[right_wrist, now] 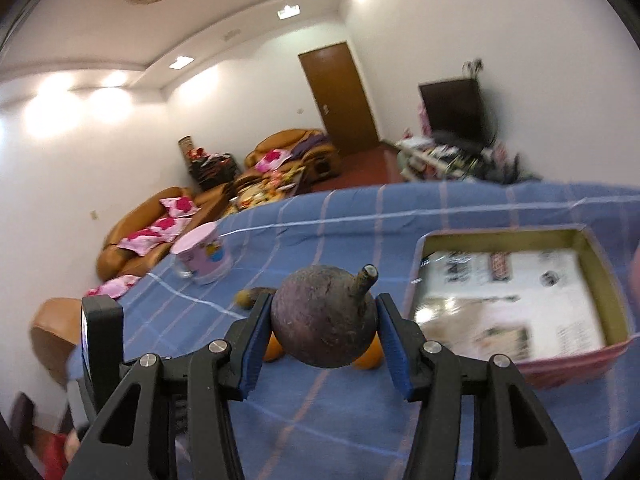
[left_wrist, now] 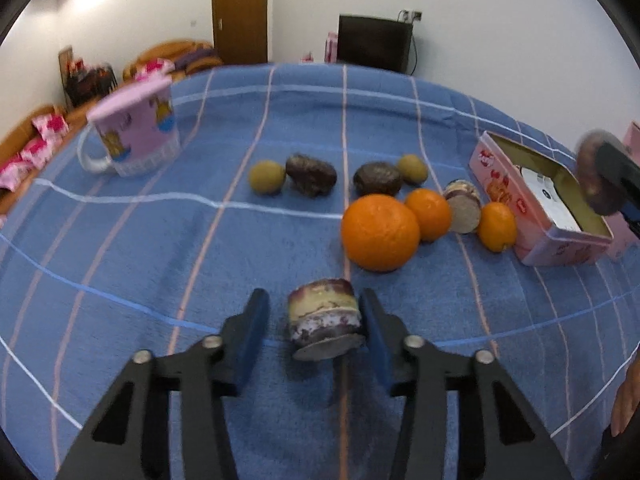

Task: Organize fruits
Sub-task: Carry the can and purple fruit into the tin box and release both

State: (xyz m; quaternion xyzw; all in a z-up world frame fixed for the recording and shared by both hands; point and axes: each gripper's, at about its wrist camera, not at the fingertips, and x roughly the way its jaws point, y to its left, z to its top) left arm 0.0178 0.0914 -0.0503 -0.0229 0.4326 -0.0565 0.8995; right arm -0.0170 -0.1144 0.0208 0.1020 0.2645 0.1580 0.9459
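A cut purple-and-cream fruit chunk (left_wrist: 325,318) stands on the blue checked cloth (left_wrist: 160,260) between the fingers of my left gripper (left_wrist: 316,320). Its right pad touches the chunk, while a gap shows at the left pad, so the jaws are open. My right gripper (right_wrist: 324,320) is shut on a round dark purple fruit (right_wrist: 324,316) with a stem, raised above the cloth. The left wrist view shows that fruit (left_wrist: 592,176) blurred above the open pink tin box (left_wrist: 548,244). Three oranges (left_wrist: 380,232) and a second cut chunk (left_wrist: 464,206) lie beside the box.
Two greenish fruits (left_wrist: 267,176) and two dark brown ones (left_wrist: 311,174) lie in a row behind the oranges. An upturned pink mug (left_wrist: 136,128) stands far left. Printed paper lines the box (right_wrist: 500,234). A hand (left_wrist: 628,400) shows at the right edge.
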